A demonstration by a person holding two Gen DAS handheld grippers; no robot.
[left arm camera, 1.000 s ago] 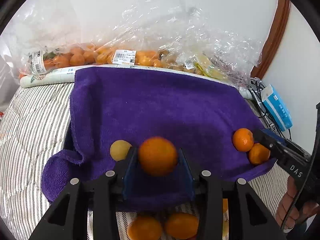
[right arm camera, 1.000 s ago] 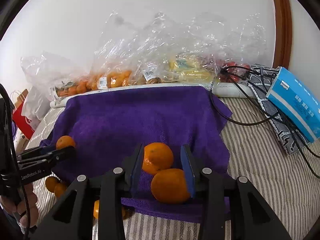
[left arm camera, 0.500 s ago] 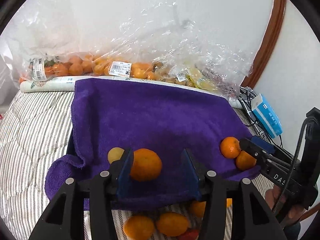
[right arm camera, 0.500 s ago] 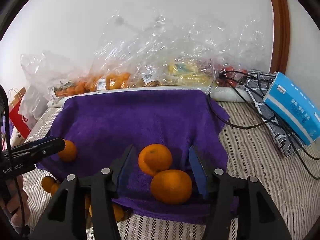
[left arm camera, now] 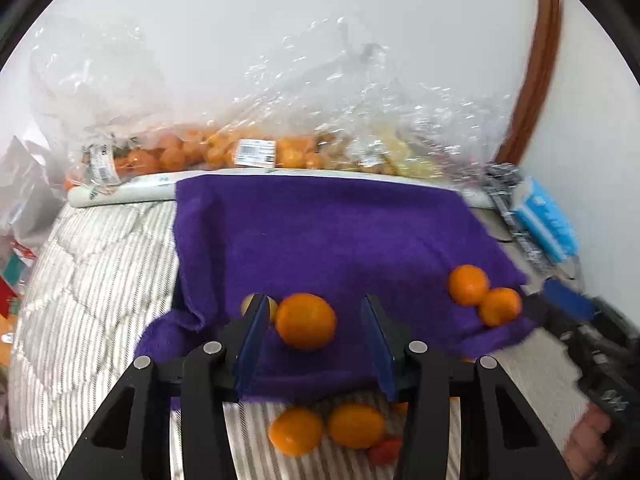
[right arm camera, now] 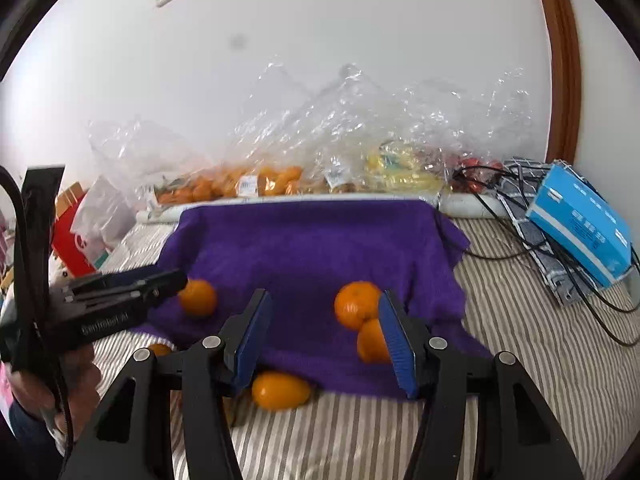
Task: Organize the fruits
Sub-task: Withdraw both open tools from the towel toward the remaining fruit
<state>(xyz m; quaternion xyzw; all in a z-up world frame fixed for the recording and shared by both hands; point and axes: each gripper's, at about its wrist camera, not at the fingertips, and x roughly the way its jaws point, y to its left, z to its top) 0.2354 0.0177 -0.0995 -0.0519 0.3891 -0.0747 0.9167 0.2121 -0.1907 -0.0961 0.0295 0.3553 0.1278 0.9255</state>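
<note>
Behind everything stands a white wall, and along its foot, in the upper middle of both frames, lie clear plastic bags point(right arm camera: 360, 128) with more fruit inside. Below them we see the striped bedcover point(right arm camera: 520, 360), soft and not flat, and on it the purple towel point(left arm camera: 328, 236) in the centre. Our left gripper point(left arm camera: 316, 340) is released, its fingers wide apart around one orange point(left arm camera: 306, 321) that rests free on the towel, with a small yellow fruit point(left arm camera: 272, 305) just beside it. Our right gripper point(right arm camera: 324, 332) is also spread wide and holds nothing; a pair of oranges point(right arm camera: 358, 305) sits touching each other by its right finger, at the lower right of the towel. Three oranges point(left arm camera: 296, 431) and something small and red lie off the towel at the bottom of the left view.

We judge the risk is rolling: the towel slopes toward its near edge, so a nudge from a finger could send a round fruit down onto the bedcover.
</note>
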